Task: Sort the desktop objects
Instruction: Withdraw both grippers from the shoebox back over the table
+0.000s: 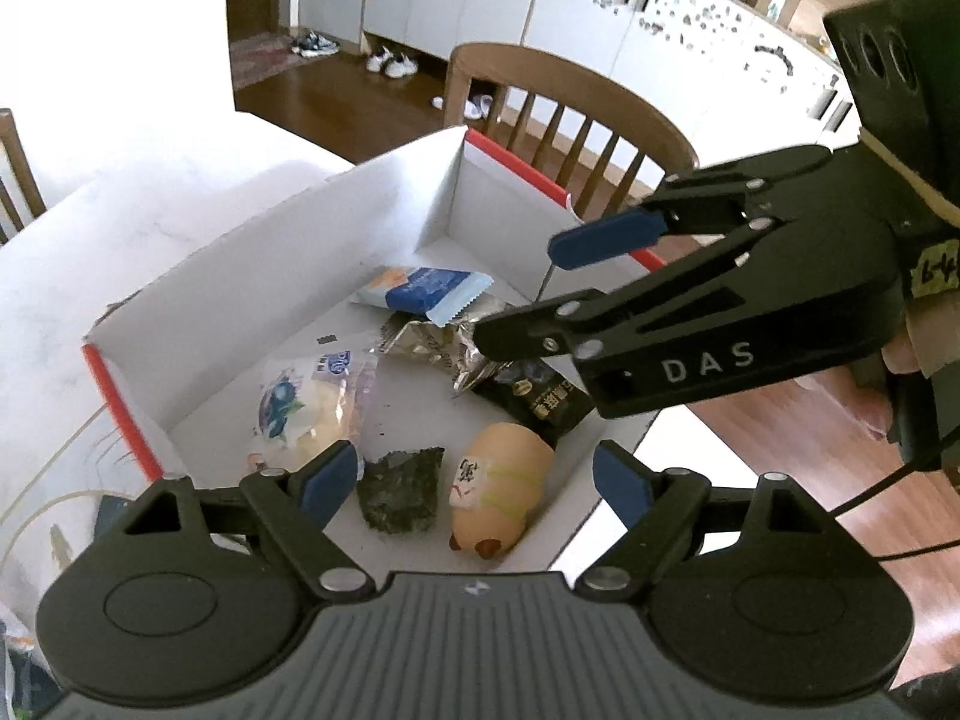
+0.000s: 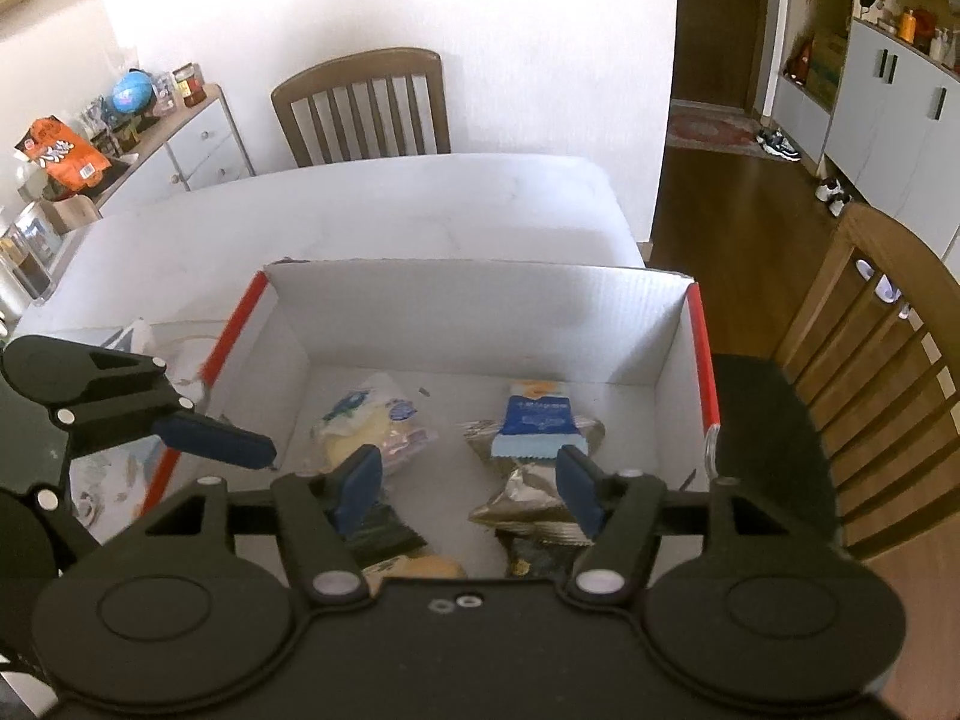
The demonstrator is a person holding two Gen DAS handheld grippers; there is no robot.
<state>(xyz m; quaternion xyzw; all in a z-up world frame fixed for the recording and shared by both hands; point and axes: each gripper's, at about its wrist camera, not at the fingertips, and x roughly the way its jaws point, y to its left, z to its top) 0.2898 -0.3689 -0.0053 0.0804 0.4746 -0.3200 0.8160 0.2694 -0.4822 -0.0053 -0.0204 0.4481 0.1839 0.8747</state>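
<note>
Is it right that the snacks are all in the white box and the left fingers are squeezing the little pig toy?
Not quite. The snacks do lie in the white box, but the left gripper is open and holds nothing. In the left wrist view the pig toy lies on the box floor between its spread fingers, untouched.

White bench (image 2: 420,210), surface mostly bare toward far edge. Open white cardboard box (image 2: 480,306) with red-edged side walls sits on bench, near its right edge. Left of box, crumpled clear plastic wrapping (image 2: 138,336) lies on bench, just beside box wall. Wooden chairs stand at bench's far and right sides.
</note>
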